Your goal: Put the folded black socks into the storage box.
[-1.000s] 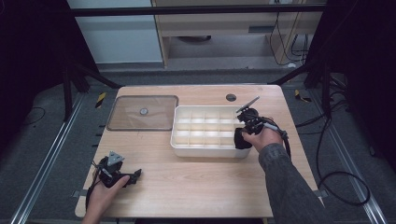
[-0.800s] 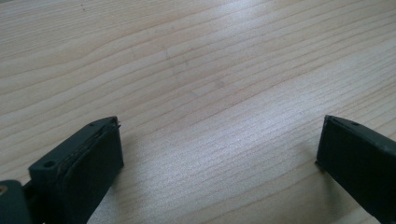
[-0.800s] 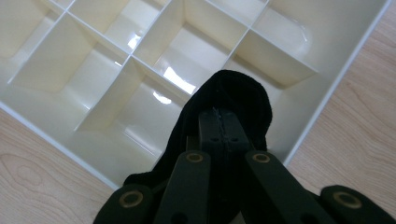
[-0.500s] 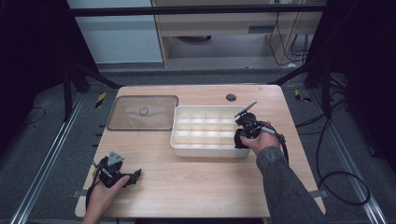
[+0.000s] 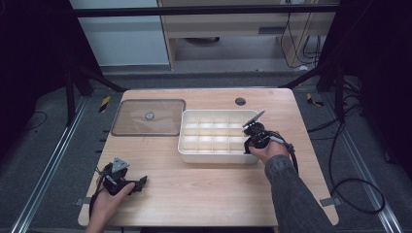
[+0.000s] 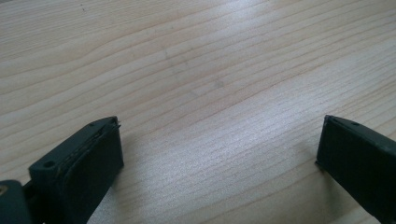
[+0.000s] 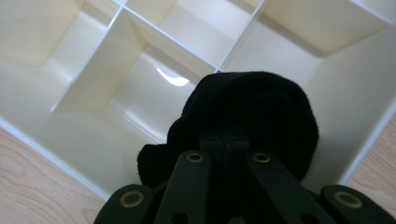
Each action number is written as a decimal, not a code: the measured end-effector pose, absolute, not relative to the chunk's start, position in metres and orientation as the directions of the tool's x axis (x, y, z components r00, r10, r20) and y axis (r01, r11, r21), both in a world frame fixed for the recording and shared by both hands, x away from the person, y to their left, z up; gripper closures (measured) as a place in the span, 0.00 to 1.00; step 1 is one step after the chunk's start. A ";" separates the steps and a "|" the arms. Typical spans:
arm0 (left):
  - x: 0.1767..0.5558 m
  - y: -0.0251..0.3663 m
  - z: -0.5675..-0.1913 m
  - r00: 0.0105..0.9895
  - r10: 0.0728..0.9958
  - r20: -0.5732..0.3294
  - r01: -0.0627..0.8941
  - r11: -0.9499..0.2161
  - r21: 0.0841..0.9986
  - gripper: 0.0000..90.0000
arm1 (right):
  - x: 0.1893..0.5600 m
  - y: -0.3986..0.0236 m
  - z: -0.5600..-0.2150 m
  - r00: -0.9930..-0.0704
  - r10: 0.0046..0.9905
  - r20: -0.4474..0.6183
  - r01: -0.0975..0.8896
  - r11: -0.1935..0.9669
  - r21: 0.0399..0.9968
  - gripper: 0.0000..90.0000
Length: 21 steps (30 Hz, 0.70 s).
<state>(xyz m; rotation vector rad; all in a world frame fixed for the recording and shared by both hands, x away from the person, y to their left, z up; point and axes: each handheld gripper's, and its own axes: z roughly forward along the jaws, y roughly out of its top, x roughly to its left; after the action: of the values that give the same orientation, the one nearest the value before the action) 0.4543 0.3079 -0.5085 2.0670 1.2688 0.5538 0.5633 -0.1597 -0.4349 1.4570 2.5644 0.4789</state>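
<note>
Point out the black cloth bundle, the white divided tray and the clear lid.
black cloth bundle [image 7: 252, 112], right gripper view, on its rounded top.
white divided tray [image 5: 216, 157], high view, on its near outer wall.
clear lid [image 5: 131, 121], high view, on its flat left part.

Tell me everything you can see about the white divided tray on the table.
The tray is a white, glossy, plastic-looking rectangle, split by thin walls into rows of small square cells. It lies flat and uncovered on the wooden table, right of a clear lid. The cells look empty except its near right corner cell, where the right claw, shut on a black fuzzy cloth, reaches in.
</note>
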 end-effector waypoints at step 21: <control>0.454 0.308 -0.508 0.445 0.895 0.022 0.624 -0.328 0.709 0.00 | 0.569 -0.155 -0.442 -0.511 0.859 0.032 0.827 0.481 0.291 1.00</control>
<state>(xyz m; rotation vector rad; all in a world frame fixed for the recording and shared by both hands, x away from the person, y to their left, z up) 0.4544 0.3079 -0.5085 2.0675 1.2680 0.5540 0.5685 -0.1553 -0.4423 1.4875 2.5998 0.4103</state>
